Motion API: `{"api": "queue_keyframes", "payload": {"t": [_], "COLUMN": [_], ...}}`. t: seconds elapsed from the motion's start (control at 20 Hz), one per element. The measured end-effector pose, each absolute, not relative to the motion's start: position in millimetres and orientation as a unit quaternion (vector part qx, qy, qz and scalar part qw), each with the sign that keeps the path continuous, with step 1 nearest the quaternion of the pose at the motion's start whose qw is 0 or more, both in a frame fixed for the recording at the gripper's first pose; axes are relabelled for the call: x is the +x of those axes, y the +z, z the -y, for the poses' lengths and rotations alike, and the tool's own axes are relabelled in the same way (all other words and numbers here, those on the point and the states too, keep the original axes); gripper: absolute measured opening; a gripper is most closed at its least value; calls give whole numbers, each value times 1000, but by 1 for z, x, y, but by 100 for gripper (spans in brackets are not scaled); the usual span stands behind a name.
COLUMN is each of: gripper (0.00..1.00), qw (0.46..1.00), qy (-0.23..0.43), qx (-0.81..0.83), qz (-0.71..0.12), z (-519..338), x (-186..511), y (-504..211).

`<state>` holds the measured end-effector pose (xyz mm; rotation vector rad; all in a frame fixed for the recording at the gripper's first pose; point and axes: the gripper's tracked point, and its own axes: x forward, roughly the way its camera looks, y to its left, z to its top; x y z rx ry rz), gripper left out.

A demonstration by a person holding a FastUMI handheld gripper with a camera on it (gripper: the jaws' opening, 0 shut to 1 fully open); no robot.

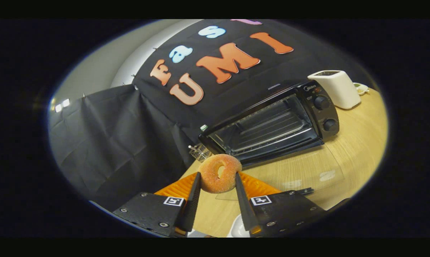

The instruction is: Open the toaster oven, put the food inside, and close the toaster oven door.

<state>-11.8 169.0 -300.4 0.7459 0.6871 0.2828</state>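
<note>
A sugar-coated orange doughnut (220, 174) is held upright between my two orange fingers, lifted above the wooden table (358, 142). My gripper (218, 174) is shut on it, one pad pressing each side. Just beyond the doughnut stands the black toaster oven (272, 125). Its glass door (300, 175) is folded down flat over the table toward me, with its handle (302, 191) near my right finger. The oven's cavity is open, with the wire rack (268, 126) showing inside. Two round knobs (322, 102) sit on the panel at its right end.
A white pop-up toaster (336, 88) stands behind the oven's right end, with a small white item (361, 87) past it. A small clear glass object (199, 151) sits at the oven's left corner. A white dish edge (236, 226) shows below my fingers. Black cloth hangs at left.
</note>
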Motion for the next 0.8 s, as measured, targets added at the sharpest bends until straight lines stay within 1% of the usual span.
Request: {"api": "queue_keyframes", "payload": {"t": [0.25,0.6,0.7,0.8], "gripper": [53,53,53,53], "qw": [844,844,848,852], "qy": [85,1,-13,-11], "qx": [420,416,405,403], "qz": [-322,-340,-341,-335], "z": [-158,-139,-134,-136], "x": [41,97,112,122], "y": [-314,-363,-376,-383]}}
